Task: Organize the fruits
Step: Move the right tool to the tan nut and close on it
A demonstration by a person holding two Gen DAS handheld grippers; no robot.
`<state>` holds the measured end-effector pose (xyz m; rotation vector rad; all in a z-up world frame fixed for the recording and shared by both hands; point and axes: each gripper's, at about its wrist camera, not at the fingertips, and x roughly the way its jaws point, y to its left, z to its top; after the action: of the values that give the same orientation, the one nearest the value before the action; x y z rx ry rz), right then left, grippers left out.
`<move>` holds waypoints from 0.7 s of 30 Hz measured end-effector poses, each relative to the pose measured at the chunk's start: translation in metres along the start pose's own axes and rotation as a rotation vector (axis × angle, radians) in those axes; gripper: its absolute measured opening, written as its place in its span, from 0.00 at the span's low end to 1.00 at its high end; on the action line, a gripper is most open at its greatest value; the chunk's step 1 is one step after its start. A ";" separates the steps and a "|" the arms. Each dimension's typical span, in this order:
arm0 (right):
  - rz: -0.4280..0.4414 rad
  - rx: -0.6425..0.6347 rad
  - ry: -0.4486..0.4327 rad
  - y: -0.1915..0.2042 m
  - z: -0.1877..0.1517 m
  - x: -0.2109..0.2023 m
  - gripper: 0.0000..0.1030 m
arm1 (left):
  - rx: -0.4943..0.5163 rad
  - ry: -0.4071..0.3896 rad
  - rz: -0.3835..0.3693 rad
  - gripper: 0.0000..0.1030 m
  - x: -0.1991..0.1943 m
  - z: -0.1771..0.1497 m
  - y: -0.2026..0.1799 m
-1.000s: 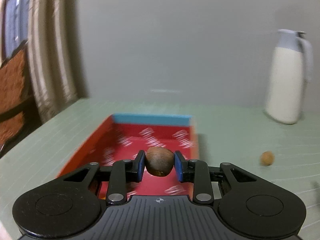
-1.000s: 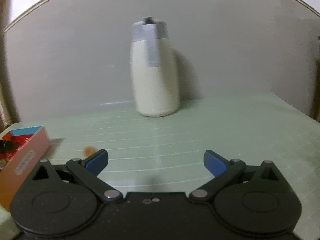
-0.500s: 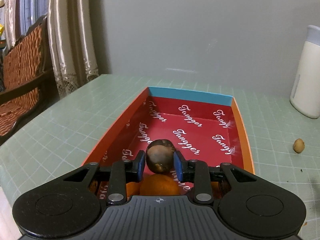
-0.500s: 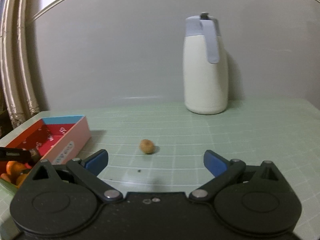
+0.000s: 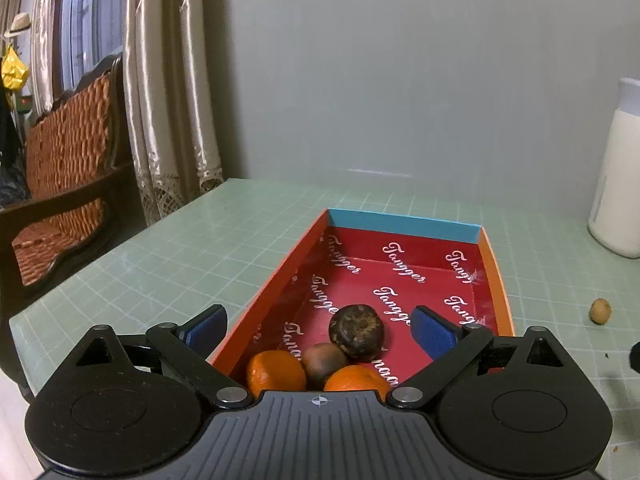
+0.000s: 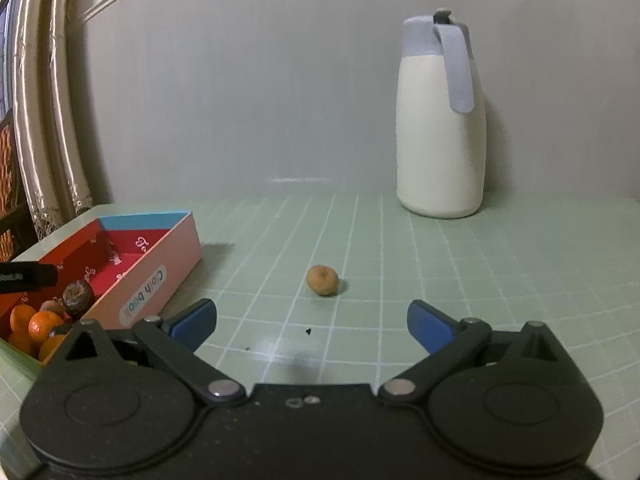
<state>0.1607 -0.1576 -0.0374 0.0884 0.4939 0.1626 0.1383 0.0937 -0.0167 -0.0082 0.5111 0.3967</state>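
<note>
**Dark fruit lies in the box; one small fruit left out on the table**

Counted in the left wrist view: one red cardboard box, two oranges at its near end, two dark brown fruits, one small tan fruit loose on the table, one white jug.

The bigger dark fruit rests on the box floor, touching the smaller brown fruit at its 7 o'clock. The far half of the box is bare. The table's left edge runs beside the curtain, and open green surface lies between the box and the jug.

The left gripper has its jaws opening; the dark fruit sits between the pads but clear of both.

The right gripper has its jaws spread wide with nothing in them. The tan fruit lies at 12 o'clock just beyond them, the box at 10 o'clock, the jug at 1 o'clock by the wall.
</note>
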 end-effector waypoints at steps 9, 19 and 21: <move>-0.025 -0.012 0.023 0.002 0.005 0.017 0.99 | -0.065 -0.001 0.031 0.96 0.000 -0.011 0.028; -0.031 -0.014 0.089 0.001 0.011 0.049 0.84 | -0.155 -0.015 0.073 1.00 0.004 -0.018 0.064; -0.025 -0.001 0.104 -0.001 0.015 0.059 0.79 | -0.165 -0.018 0.080 1.00 0.005 -0.019 0.068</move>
<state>0.2194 -0.1492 -0.0518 0.0731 0.5981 0.1435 0.1078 0.1566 -0.0292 -0.1437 0.4605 0.5160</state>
